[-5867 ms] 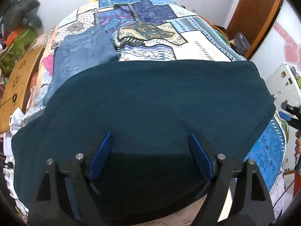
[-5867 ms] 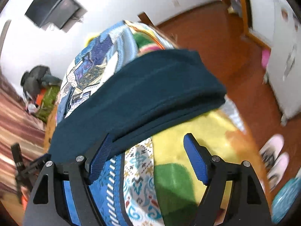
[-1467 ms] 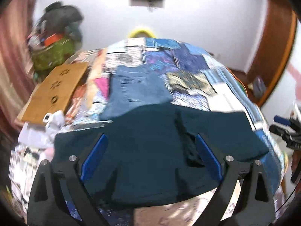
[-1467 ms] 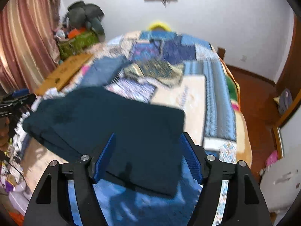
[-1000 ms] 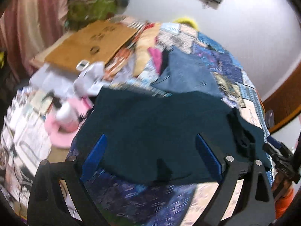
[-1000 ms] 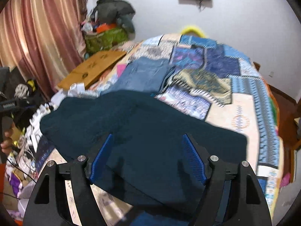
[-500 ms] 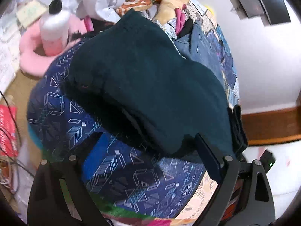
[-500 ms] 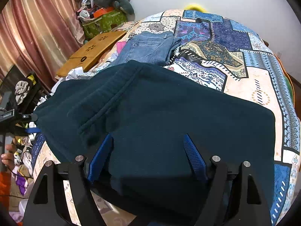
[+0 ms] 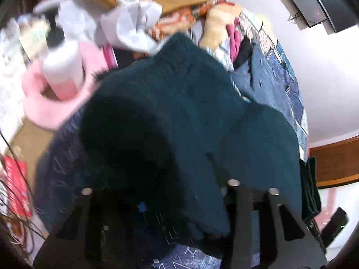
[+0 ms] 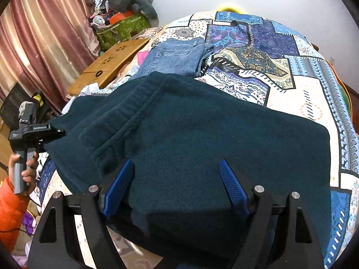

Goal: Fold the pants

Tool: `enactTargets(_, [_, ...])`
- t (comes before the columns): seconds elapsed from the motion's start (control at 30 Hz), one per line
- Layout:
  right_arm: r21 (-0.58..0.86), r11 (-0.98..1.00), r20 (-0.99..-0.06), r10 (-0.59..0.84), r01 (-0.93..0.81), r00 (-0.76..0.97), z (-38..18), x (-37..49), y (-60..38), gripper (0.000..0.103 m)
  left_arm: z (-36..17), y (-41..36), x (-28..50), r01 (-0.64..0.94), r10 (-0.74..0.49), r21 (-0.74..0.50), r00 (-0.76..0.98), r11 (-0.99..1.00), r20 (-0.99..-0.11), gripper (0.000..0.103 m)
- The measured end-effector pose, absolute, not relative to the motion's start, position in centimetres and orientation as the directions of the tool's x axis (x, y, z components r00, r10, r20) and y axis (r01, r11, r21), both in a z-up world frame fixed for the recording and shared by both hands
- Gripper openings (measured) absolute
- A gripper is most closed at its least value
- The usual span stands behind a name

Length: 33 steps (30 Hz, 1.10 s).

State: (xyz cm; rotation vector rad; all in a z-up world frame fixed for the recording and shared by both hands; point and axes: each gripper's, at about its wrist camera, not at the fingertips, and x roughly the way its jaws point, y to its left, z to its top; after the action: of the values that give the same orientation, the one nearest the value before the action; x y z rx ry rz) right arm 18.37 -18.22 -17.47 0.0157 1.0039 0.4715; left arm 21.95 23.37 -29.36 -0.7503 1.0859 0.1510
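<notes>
Dark teal pants (image 10: 202,134) lie folded across the near end of a patchwork bed, waistband to the left. My right gripper (image 10: 176,179) stands open low over their near edge, one blue pad (image 10: 119,186) on each side of the thick fold, not pressing. At the pants' left end, my left gripper (image 10: 57,131) bites the waistband corner. In the left wrist view the pants (image 9: 190,112) fill the middle. There my left gripper (image 9: 170,179) is closing with cloth bunched between its fingers, and the pads are buried in it.
Folded blue jeans (image 10: 177,56) lie further up the quilt (image 10: 291,78). A wooden lap tray (image 10: 107,65), a green bag (image 10: 121,29) and curtains stand at the left. A pump bottle (image 9: 62,67) on a pink cushion (image 9: 44,107) sits beside the bed. An orange-sleeved hand (image 10: 22,168) holds the left gripper.
My left gripper has dropped onto the pants' left end and its jaws have narrowed around the cloth. The right gripper has stayed over the near edge, still wide.
</notes>
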Motion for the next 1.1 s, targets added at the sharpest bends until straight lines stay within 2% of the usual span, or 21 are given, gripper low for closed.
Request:
enactTargets(0.1, [0.237, 0.898, -0.806, 0.395, -0.372, 0.44, -17.3, 18.3, -18.7, 0.078, -25.7, 22.9, 21.6, -0.432, -0.101, -0.384, 0.549, 0.816, -0.83, 0.032])
enactTargets(0.2, [0.238, 0.906, -0.813, 0.383, -0.35, 0.439, -17.0, 18.2, -20.1, 0.078, -21.2, 21.2, 21.7, -0.398, 0.065, -0.235, 0.611, 0.887, -0.789, 0.03])
enactTargets(0.37, [0.184, 0.961, -0.8, 0.269, -0.208, 0.536, -16.0, 16.8, -24.8, 0.078, -14.0, 16.2, 22.9, -0.273, 0.157, -0.065, 0.713, 0.96, -0.684, 0.03])
enactTargets(0.53, [0.191, 0.972, -0.8, 0.235, -0.137, 0.552, -16.0, 15.4, -28.5, 0.078, -7.5, 9.9, 23.8, -0.103, 0.042, -0.073, 0.813, 0.992, -0.58, 0.029])
enactTargets(0.7, [0.235, 0.963, -0.813, 0.267, -0.129, 0.517, -18.7, 15.0, -29.5, 0.079, -3.9, 3.5, 25.4, 0.066, -0.128, -0.133, 0.833, 0.989, -0.538, 0.027])
enactTargets(0.93, [0.263, 0.953, -0.803, 0.302, -0.15, 0.514, -19.2, 15.3, -29.5, 0.081, -3.9, -5.7, 29.2, 0.252, -0.361, -0.262, 0.735, 0.932, -0.575, 0.023])
enactTargets(1.1, [0.282, 0.947, -0.798, 0.321, -0.154, 0.51, -19.4, 15.4, -29.7, 0.082, -5.7, -11.7, 30.9, 0.324, -0.43, -0.283, 0.653, 0.903, -0.623, 0.022])
